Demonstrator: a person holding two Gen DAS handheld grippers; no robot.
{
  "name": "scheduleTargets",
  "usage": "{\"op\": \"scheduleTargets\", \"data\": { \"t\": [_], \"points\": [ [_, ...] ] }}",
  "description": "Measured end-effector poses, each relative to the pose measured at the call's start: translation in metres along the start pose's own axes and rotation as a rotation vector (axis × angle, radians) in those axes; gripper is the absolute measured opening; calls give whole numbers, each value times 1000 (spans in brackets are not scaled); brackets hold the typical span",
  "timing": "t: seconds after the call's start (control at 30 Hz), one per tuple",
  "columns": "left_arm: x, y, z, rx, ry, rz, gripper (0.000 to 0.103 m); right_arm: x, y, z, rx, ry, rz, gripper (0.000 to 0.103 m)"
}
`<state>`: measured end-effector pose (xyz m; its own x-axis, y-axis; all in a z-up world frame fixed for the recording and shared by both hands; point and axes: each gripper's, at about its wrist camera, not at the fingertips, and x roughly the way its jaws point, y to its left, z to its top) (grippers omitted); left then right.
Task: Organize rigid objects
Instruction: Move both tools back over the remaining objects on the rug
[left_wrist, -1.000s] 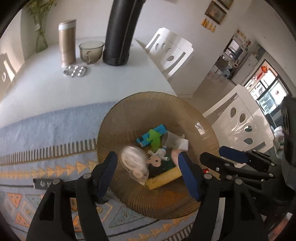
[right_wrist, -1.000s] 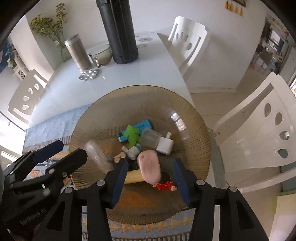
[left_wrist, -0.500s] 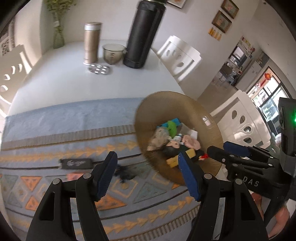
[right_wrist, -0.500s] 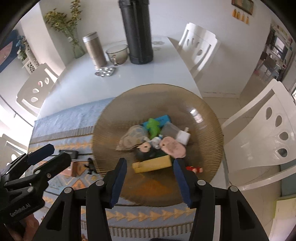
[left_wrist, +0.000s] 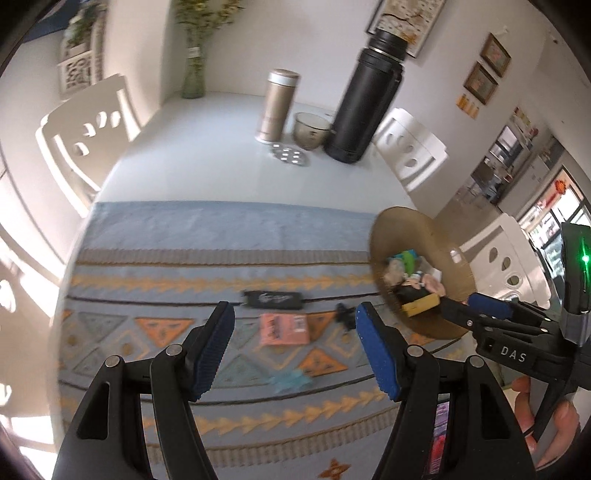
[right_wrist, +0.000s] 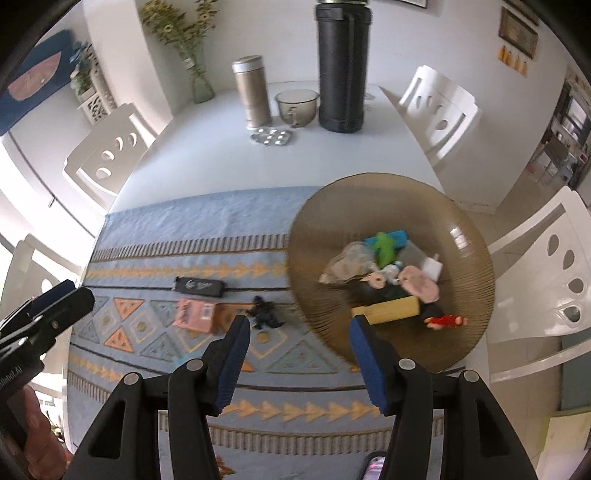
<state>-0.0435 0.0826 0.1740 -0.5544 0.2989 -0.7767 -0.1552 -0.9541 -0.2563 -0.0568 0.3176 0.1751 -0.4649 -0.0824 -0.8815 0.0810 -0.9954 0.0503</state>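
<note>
While empty, both tools (left_wrist: 293, 325) (right_wrist: 297, 334) open.

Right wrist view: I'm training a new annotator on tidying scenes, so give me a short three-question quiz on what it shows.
1. True or false: the yellow block lies inside the brown glass bowl.
2. Which lies nearest the bowl on the patterned runner? A) black pouch B) pink box C) small black toy
3. Fill in: the right gripper holds ____ between its fingers.

Key: 1 true. 2 C. 3 nothing; its fingers stand apart over the runner, having just been opening.
</note>
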Motion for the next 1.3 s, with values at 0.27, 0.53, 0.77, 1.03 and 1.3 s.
{"op": "scheduleTargets", "data": {
  "t": [0.27,0.53,0.77,1.03,1.3],
  "points": [
    [-11,46,-19,-19,33,16,66,1,48,-12,-26,12,4,57],
    [-18,86,-28,18,54,29,66,19,83,-24,-5,47,0,57],
    [4,107,-30,91,142,-25,66,52,73,-46,96,150,-47,57],
    [74,85,-17,220,245,-92,66,78,54,-48,173,184,11,57],
    [137,39,-17,430,357,-168,66,105,29,-43,275,169,91,57]
  ]
}}
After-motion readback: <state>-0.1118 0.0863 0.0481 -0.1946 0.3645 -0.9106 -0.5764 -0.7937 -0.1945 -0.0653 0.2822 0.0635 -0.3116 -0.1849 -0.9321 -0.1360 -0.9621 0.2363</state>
